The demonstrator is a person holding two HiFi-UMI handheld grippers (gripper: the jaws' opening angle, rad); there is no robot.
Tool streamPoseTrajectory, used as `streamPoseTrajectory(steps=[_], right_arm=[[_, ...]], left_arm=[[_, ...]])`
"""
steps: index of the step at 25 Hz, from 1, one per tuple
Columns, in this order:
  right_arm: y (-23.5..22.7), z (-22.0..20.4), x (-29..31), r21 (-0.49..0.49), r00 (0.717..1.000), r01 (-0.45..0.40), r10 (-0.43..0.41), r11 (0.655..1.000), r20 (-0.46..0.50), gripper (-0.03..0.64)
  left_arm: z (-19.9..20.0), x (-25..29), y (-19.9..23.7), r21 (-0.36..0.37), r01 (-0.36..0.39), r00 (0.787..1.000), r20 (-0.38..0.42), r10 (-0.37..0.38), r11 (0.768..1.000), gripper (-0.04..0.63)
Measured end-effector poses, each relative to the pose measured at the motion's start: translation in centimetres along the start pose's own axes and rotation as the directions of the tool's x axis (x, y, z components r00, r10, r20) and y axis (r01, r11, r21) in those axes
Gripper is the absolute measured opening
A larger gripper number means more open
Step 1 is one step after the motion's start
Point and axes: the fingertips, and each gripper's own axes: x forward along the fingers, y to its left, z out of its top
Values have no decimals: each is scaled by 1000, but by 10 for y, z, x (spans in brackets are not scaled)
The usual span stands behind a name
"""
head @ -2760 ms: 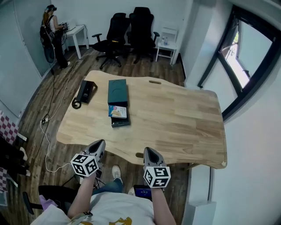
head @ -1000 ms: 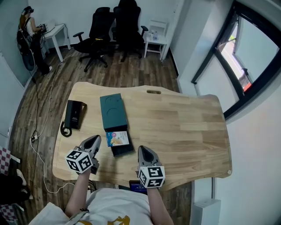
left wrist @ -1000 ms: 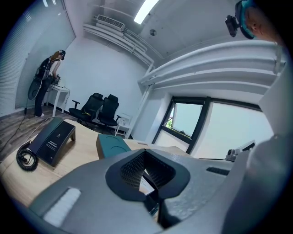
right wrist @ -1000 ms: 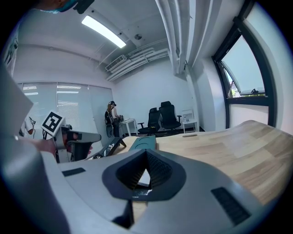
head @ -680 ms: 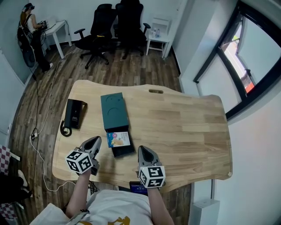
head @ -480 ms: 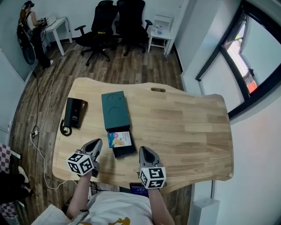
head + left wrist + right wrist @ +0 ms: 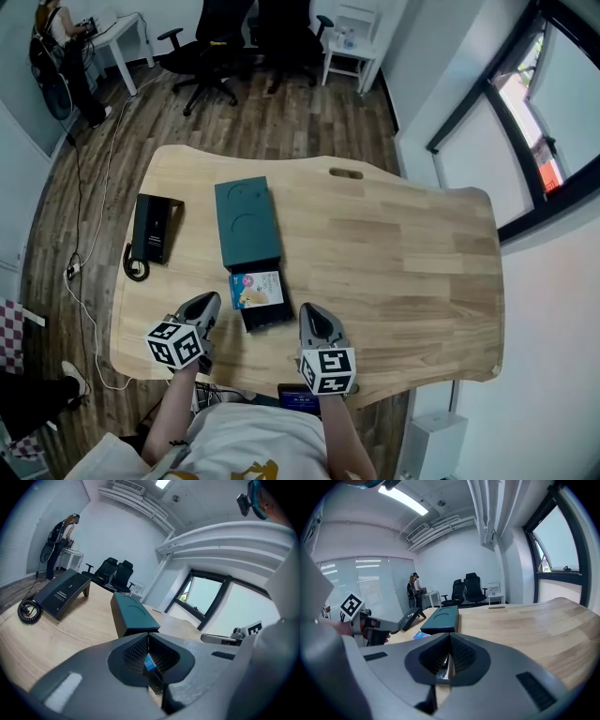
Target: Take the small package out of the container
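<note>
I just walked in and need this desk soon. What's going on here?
A person at the near edge of the wooden table holds a gripper in each hand. The left gripper and right gripper hover on either side of the dark teal container, both empty with jaws together. The small package lies on the black tray slid out of the container, not yet touched. A black desk phone sits further left.

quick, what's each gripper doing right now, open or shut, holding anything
left gripper: closed, jaws together, holding nothing
right gripper: closed, jaws together, holding nothing
</note>
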Motion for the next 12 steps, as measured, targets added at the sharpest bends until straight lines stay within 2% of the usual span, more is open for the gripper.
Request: streamPoseTrajectory(steps=[10, 11, 12], right_arm=[[4, -15, 24, 9, 996, -55, 56, 998, -74, 3], [4, -17, 27, 5, 995, -60, 60, 998, -82, 3], [4, -19, 29, 2, 994, -63, 63, 998, -90, 3]], left_arm=[[-9, 26, 6, -18, 18, 999, -43, -19, 1000, 4], [-10, 28, 4, -27, 34, 999, -41, -35, 999, 22], [-11, 31, 2, -41, 49, 998, -42, -51, 998, 74]])
